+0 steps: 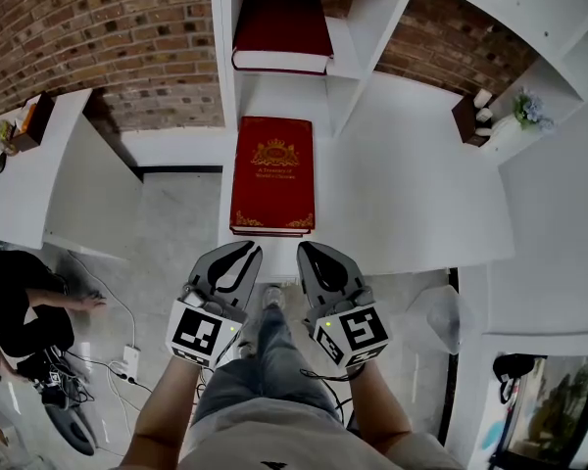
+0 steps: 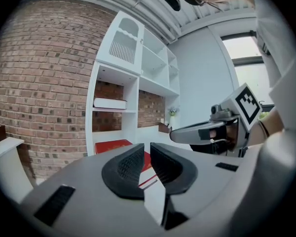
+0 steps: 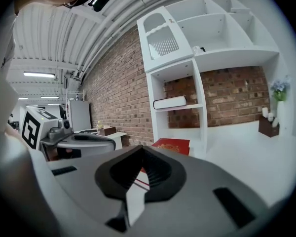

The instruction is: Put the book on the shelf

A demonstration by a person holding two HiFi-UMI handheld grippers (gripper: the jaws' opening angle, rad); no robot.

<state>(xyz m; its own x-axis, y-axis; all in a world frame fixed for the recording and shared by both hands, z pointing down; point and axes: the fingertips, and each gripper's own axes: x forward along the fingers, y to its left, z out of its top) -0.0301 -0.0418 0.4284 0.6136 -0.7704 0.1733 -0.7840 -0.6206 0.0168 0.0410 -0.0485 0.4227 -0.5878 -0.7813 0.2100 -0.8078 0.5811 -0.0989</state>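
A red book [image 1: 272, 174] with gold print lies flat on the white counter [image 1: 412, 194], at the foot of the white shelf unit [image 1: 372, 27]. It also shows in the left gripper view as the red book [image 2: 111, 145] and in the right gripper view as the red book [image 3: 171, 144]. A second, darker book [image 1: 282, 29] lies on the shelf above it. My left gripper [image 1: 245, 251] hovers just short of the book's near edge, its jaws a narrow slit apart with nothing between them [image 2: 147, 149]. My right gripper [image 1: 309, 251] hangs beside it, shut and empty [image 3: 141, 152].
A brown box [image 1: 34, 120] sits on the white side table at the left. A person [image 1: 20, 311] crouches on the floor at the lower left beside cables [image 1: 127, 360]. Small pots with a flower [image 1: 529, 111] stand at the counter's far right.
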